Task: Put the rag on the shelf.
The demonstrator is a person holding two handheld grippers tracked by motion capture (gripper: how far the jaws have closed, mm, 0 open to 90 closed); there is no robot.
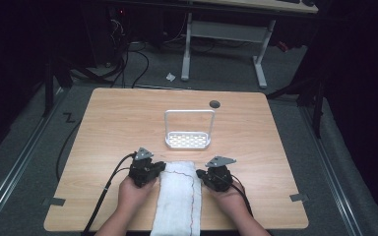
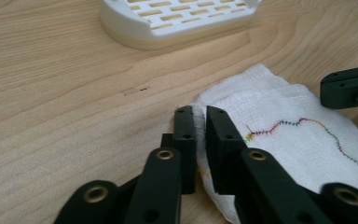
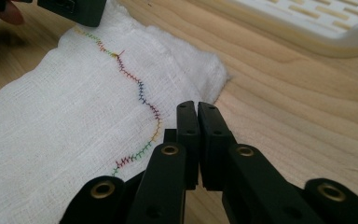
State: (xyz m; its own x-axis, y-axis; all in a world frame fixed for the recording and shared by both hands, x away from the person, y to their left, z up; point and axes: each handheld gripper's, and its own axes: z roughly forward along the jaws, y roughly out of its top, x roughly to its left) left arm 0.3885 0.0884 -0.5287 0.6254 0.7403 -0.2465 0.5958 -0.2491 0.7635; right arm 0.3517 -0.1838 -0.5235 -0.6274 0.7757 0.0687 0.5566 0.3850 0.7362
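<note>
A white folded cloth (image 1: 179, 196) with a wavy multicoloured stitch line lies lengthwise at the table's near edge. My left gripper (image 1: 160, 169) is at the cloth's far left corner. In the left gripper view the jaws (image 2: 199, 112) are pinched on the cloth's (image 2: 279, 107) edge, with white fabric showing between them. My right gripper (image 1: 200, 174) is at the far right edge. In the right gripper view its jaws (image 3: 197, 106) are pressed together beside the cloth (image 3: 65, 121); I see no fabric between them. Each view also shows the other gripper's black tip, the right (image 2: 349, 86) and the left (image 3: 74, 9).
A white slotted rack (image 1: 188, 140) with a tall wire handle stands just beyond the cloth, mid-table. A grey round cap (image 1: 214, 103) sits near the far edge of the wooden table (image 1: 118, 123). Tape marks (image 1: 54, 201) lie by the near corners. Cables trail left.
</note>
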